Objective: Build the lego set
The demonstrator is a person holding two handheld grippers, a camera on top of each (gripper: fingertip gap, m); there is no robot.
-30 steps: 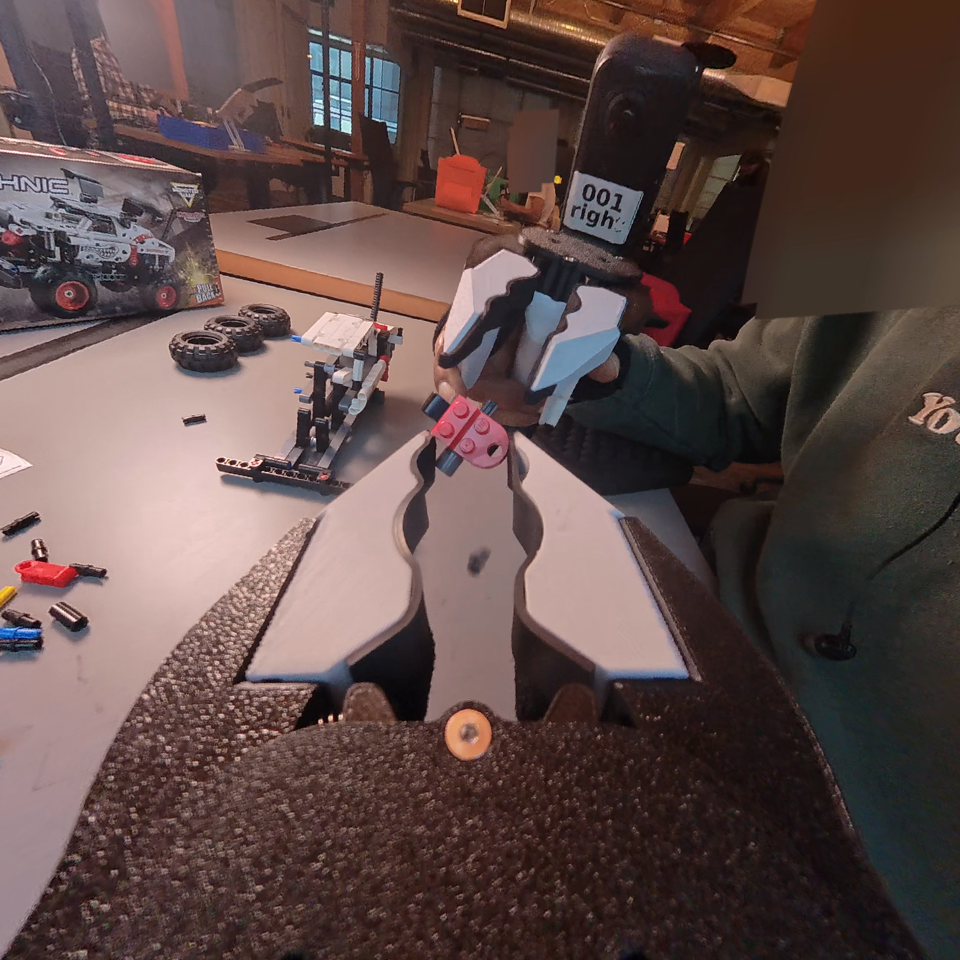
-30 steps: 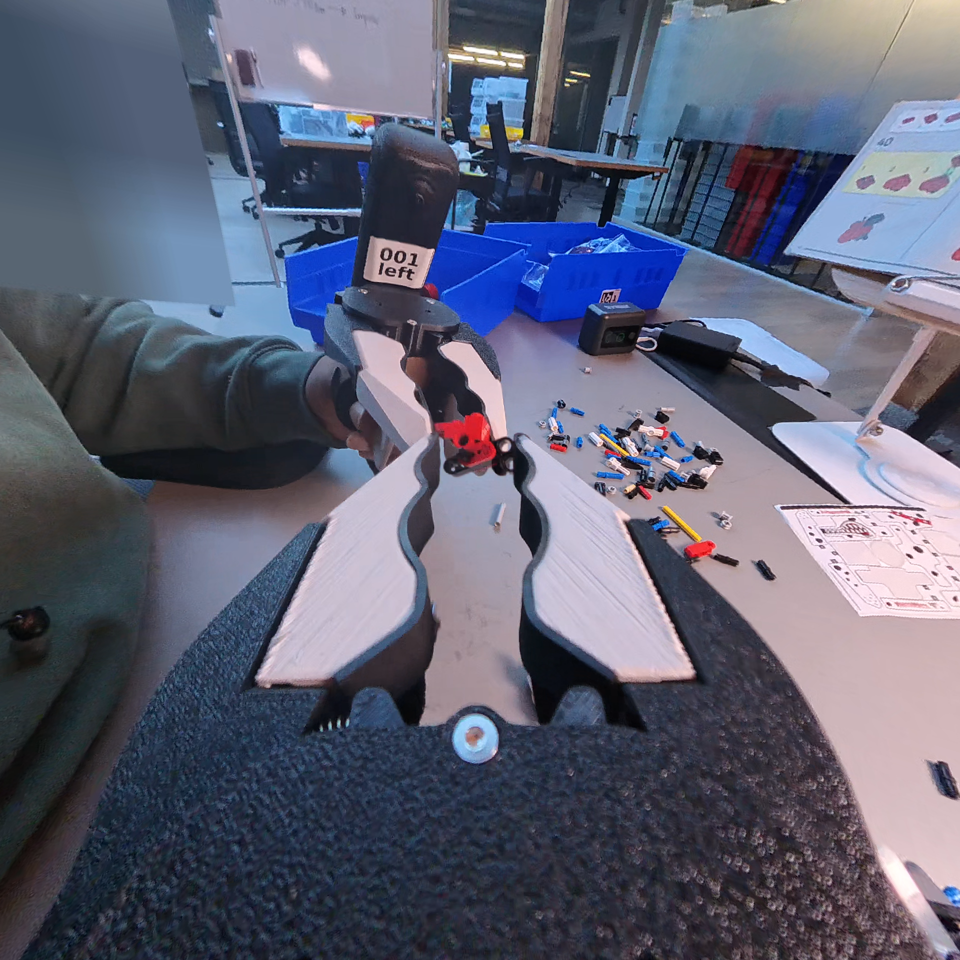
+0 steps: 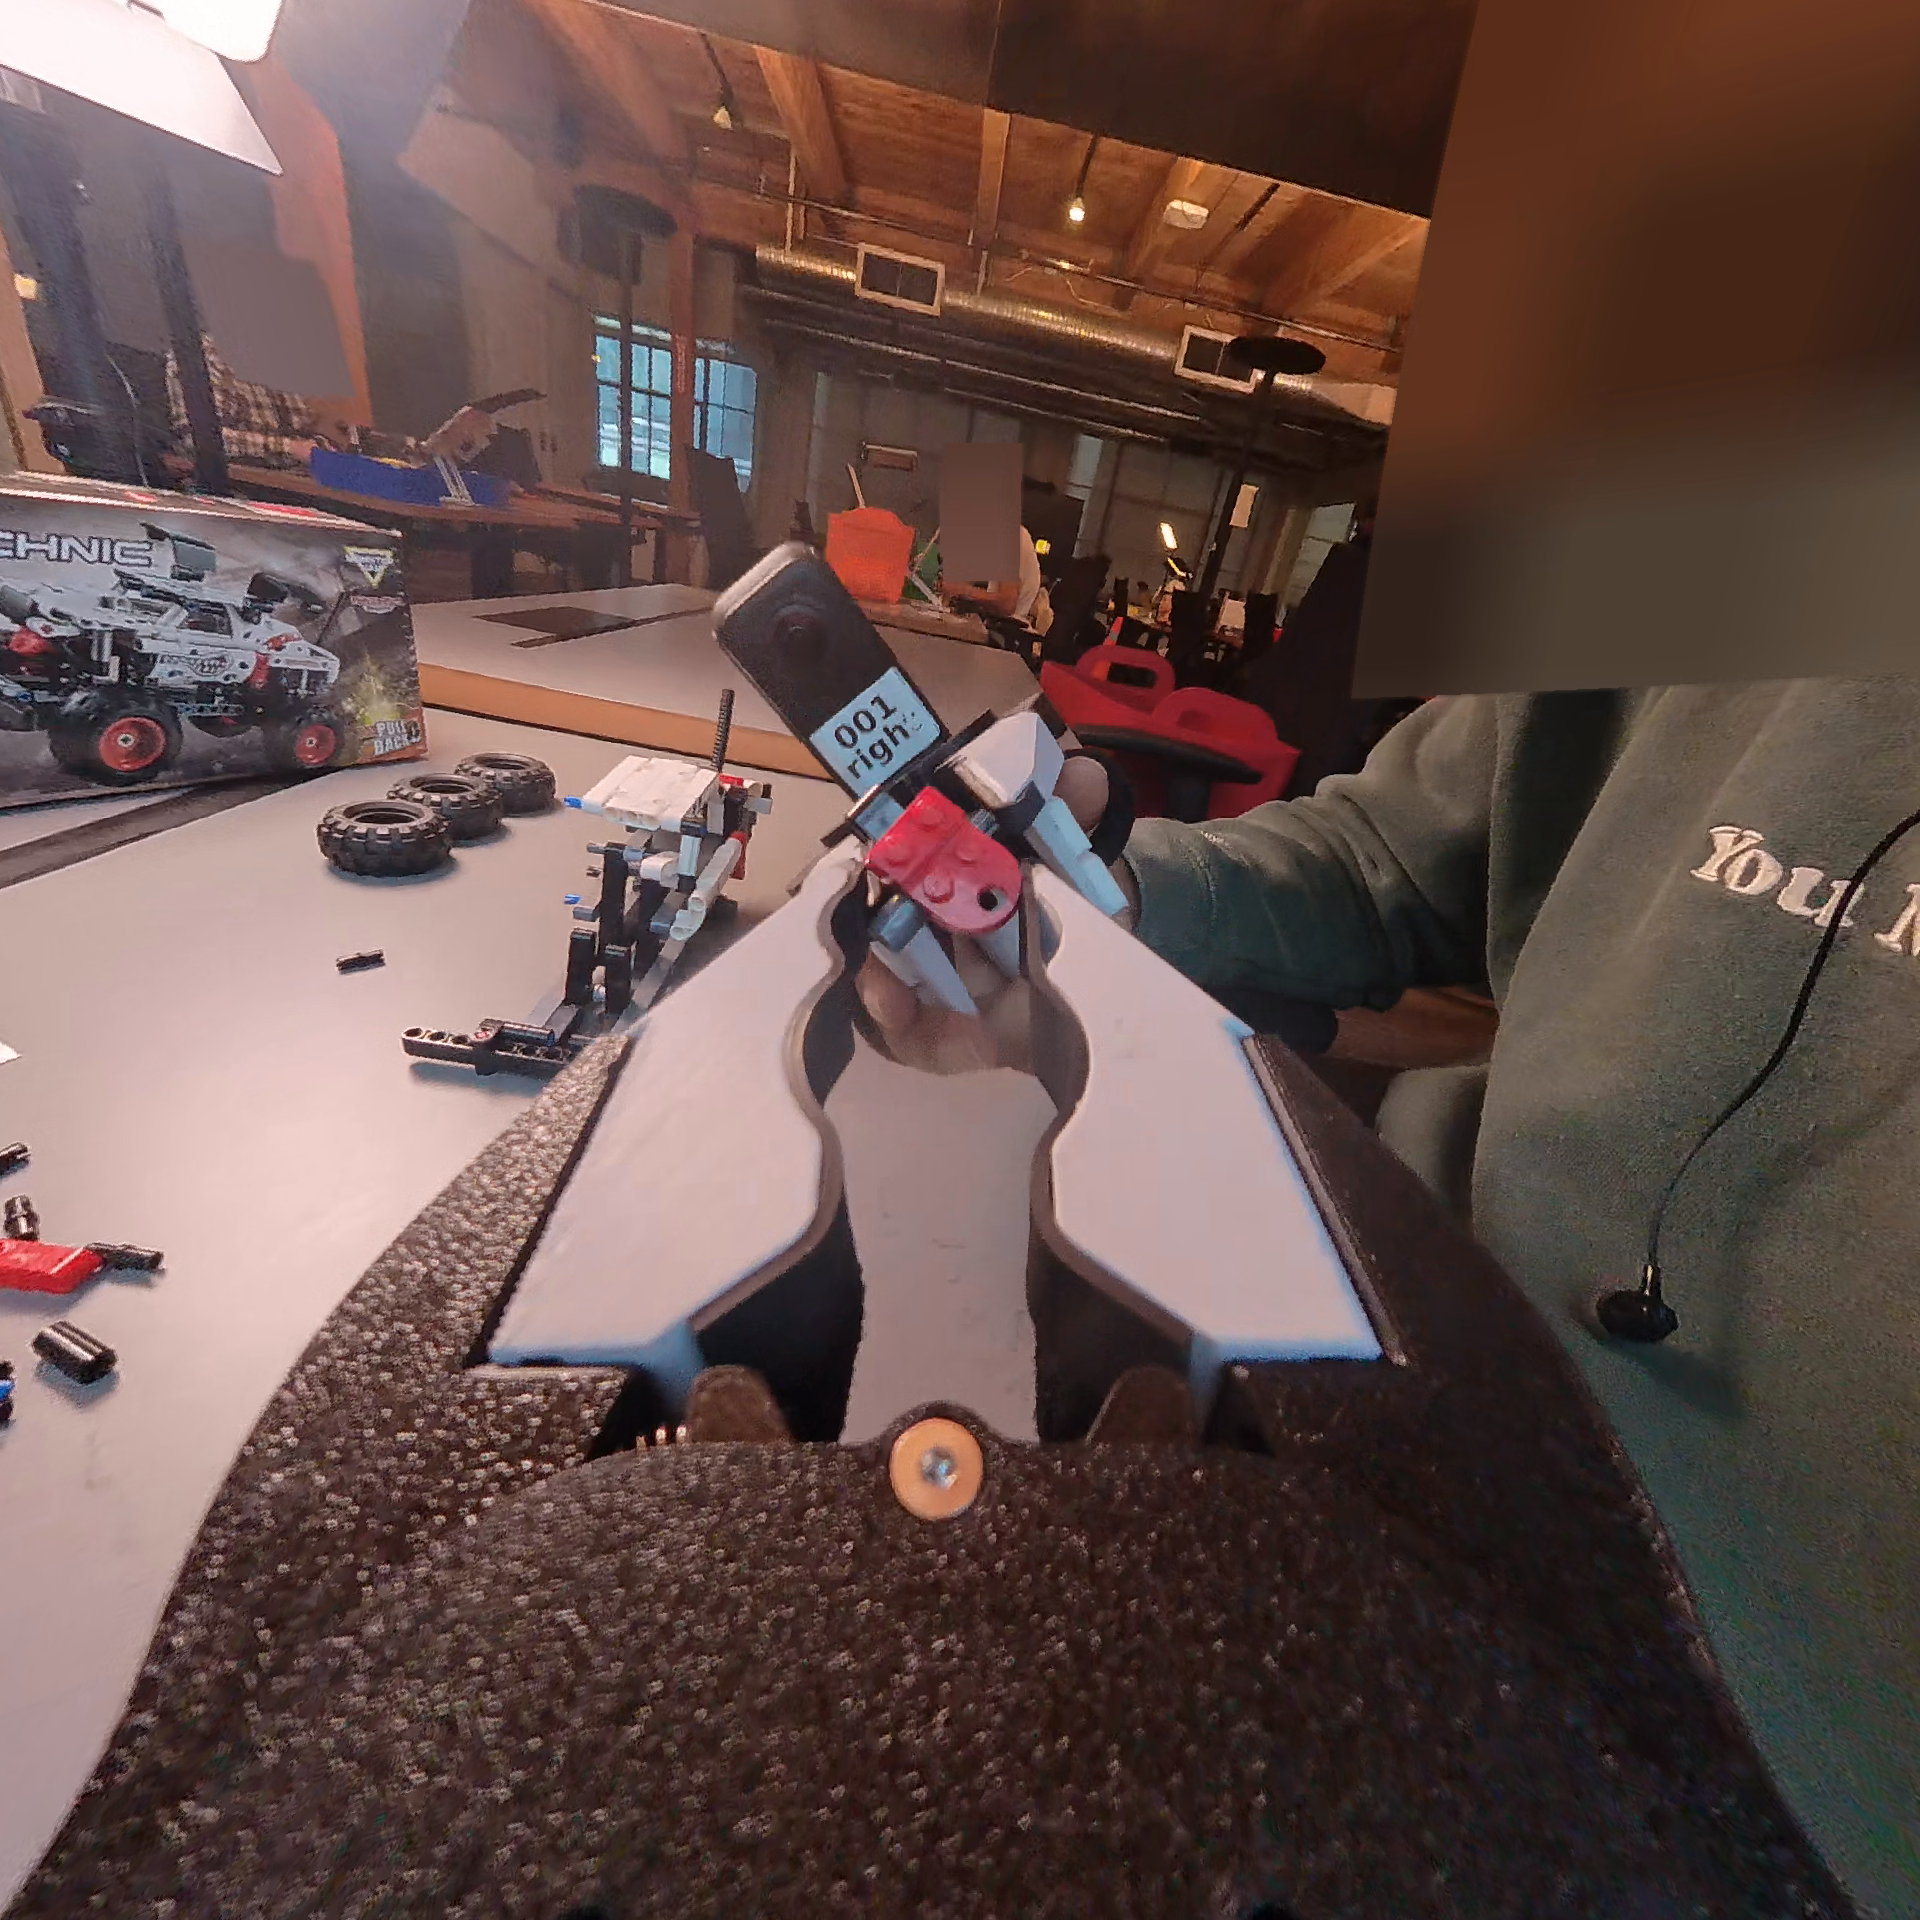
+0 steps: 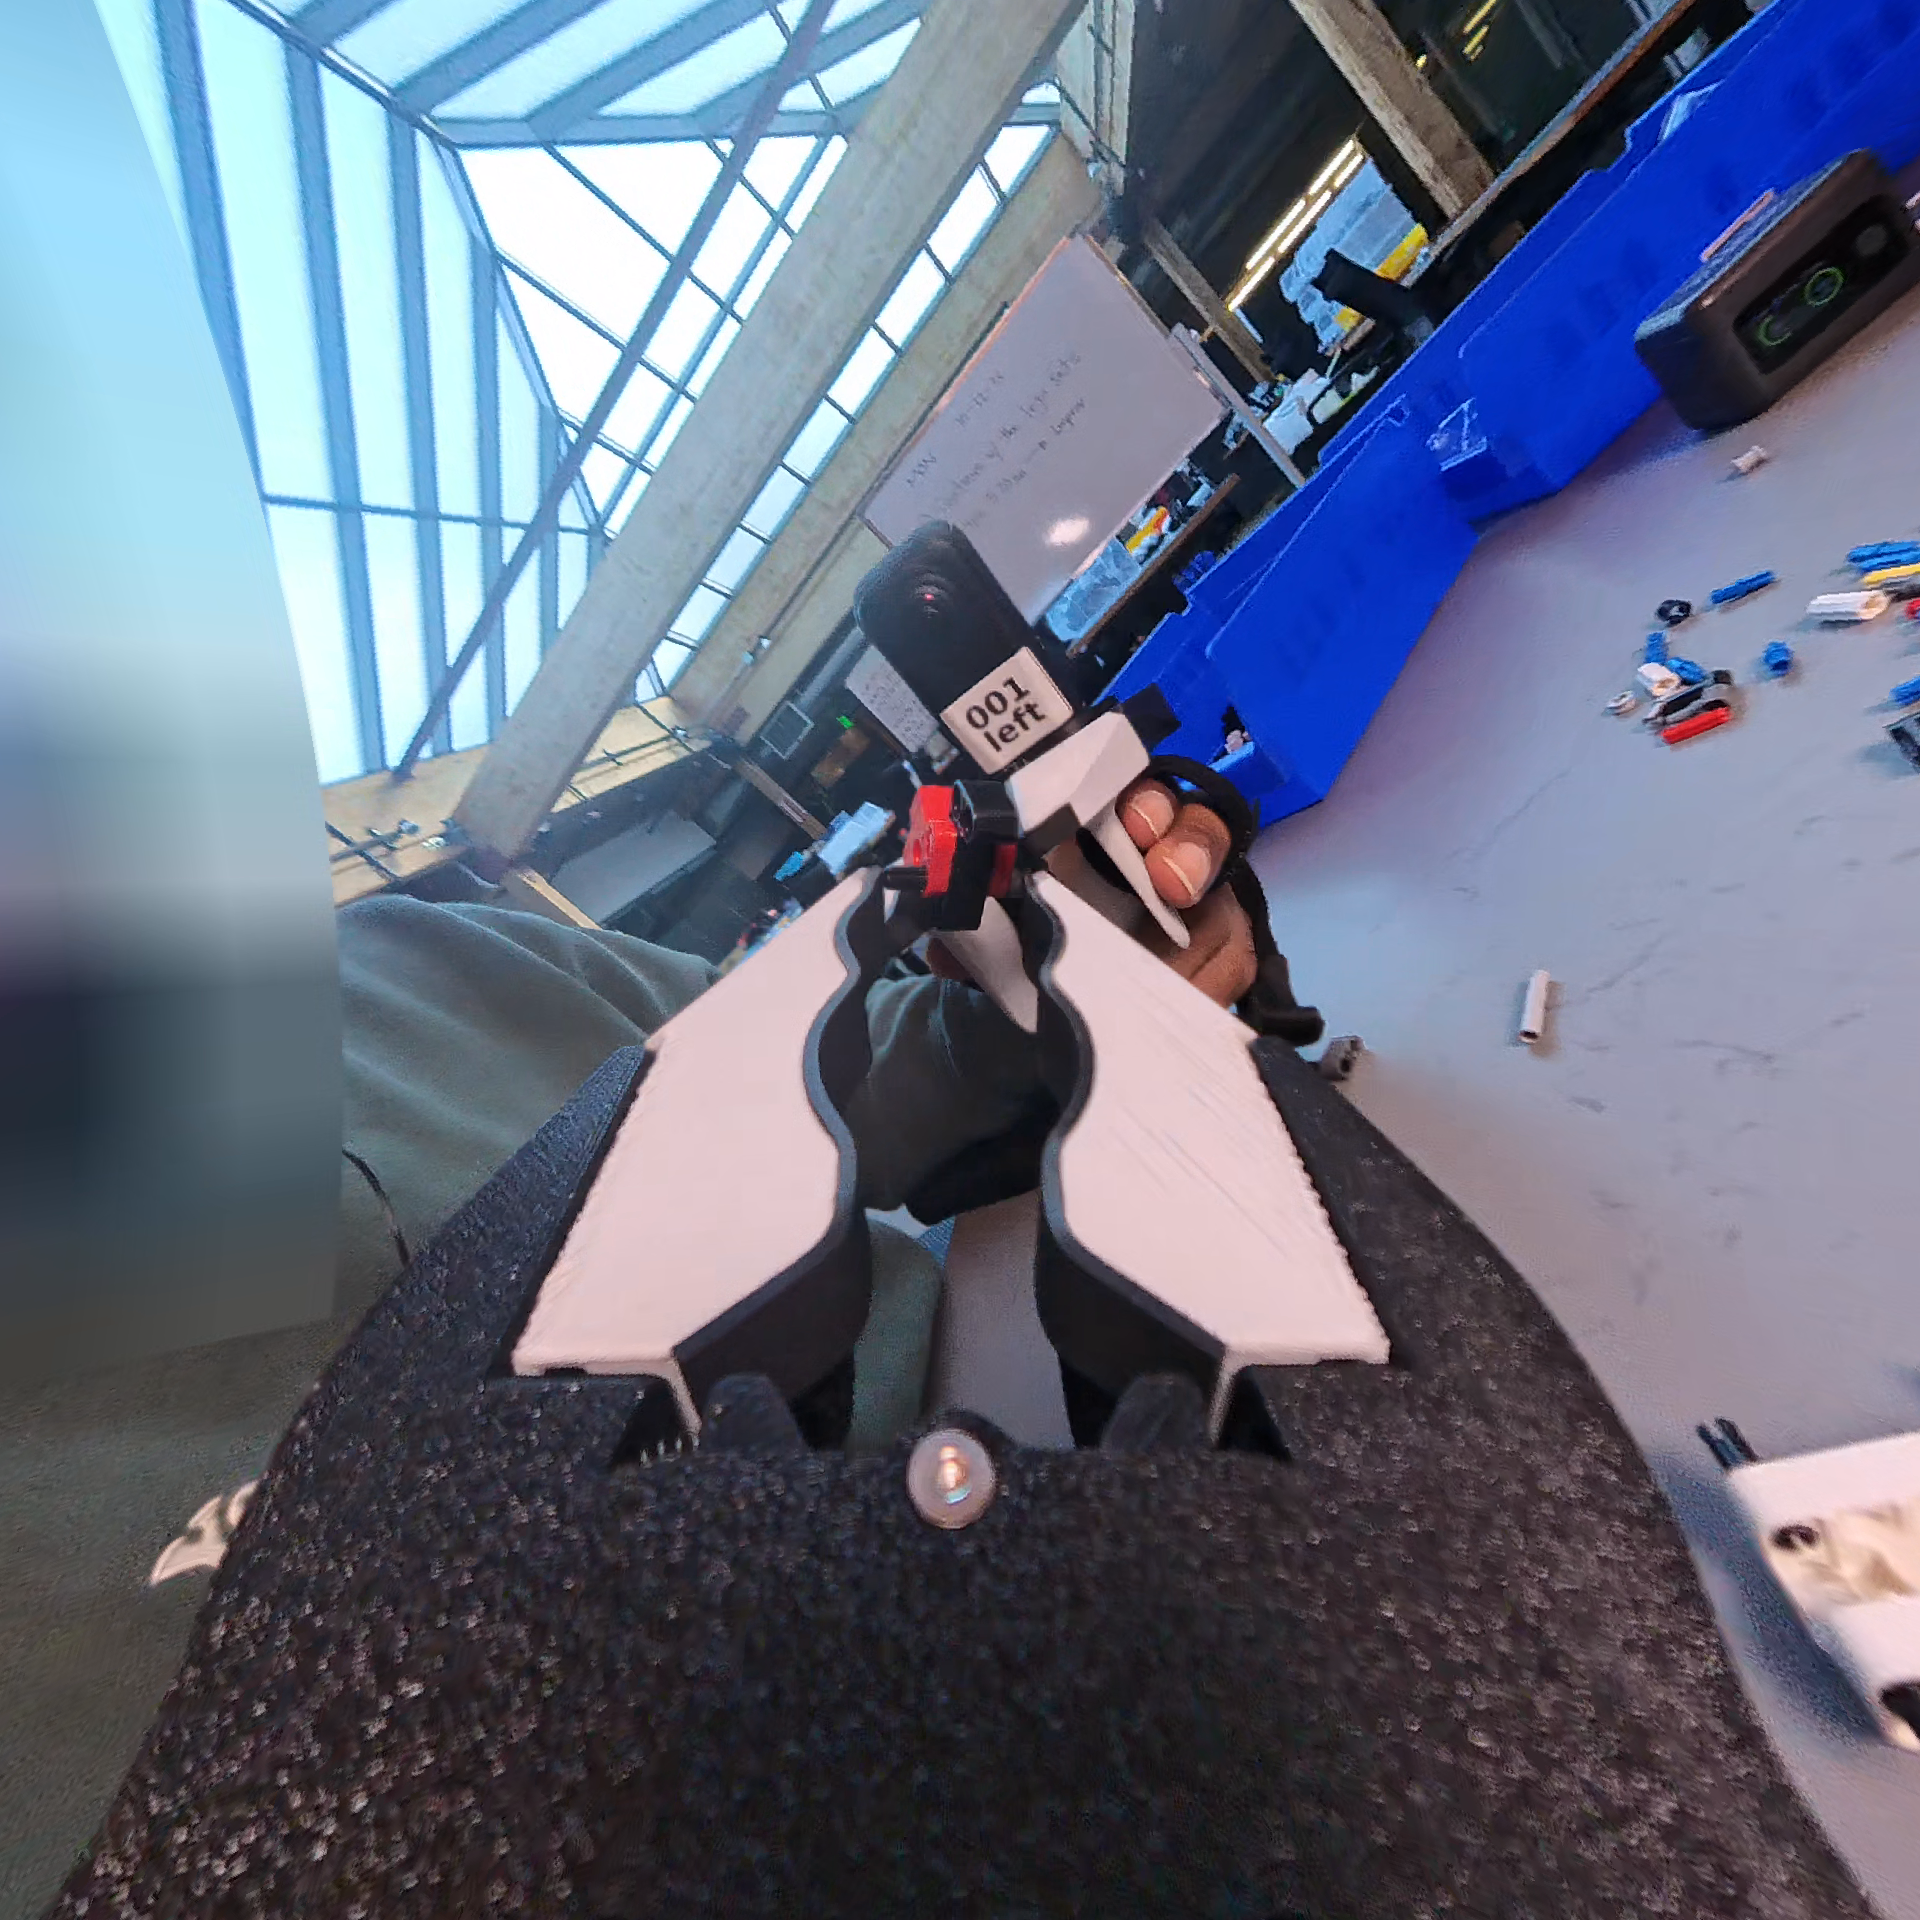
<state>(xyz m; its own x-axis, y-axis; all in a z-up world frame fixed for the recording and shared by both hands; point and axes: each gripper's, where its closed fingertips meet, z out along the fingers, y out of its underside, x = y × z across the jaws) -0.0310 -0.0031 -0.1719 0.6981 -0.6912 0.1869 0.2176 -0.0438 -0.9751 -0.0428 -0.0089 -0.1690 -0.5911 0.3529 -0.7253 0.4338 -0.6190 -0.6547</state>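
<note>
A small red and black Lego sub-assembly (image 3: 940, 868) hangs in the air between both grippers, above the grey table (image 3: 208, 1039). My left gripper (image 3: 935, 894) is shut on it at the fingertips. My right gripper (image 4: 951, 894) faces it from the other side and is shut on the same sub-assembly (image 4: 951, 852). Both grippers are tilted, and each one shows beyond the other in the wrist views. The partly built black and white chassis (image 3: 644, 883) stands on the table, left of the grippers.
Three black tyres (image 3: 436, 810) and the set's box (image 3: 197, 644) sit behind the chassis. Loose red and black parts (image 3: 62, 1262) lie at the left. Scattered small pieces (image 4: 1683, 696), blue bins (image 4: 1403, 540), a black device (image 4: 1787, 312) and a white pin (image 4: 1535, 1005) are on the right. Less than 4 cm separates the two grippers' tips.
Both grippers have risen and tilted while still holding the red sub-assembly. The right wrist view has rolled up toward the ceiling, and the red part has turned in the grip.
</note>
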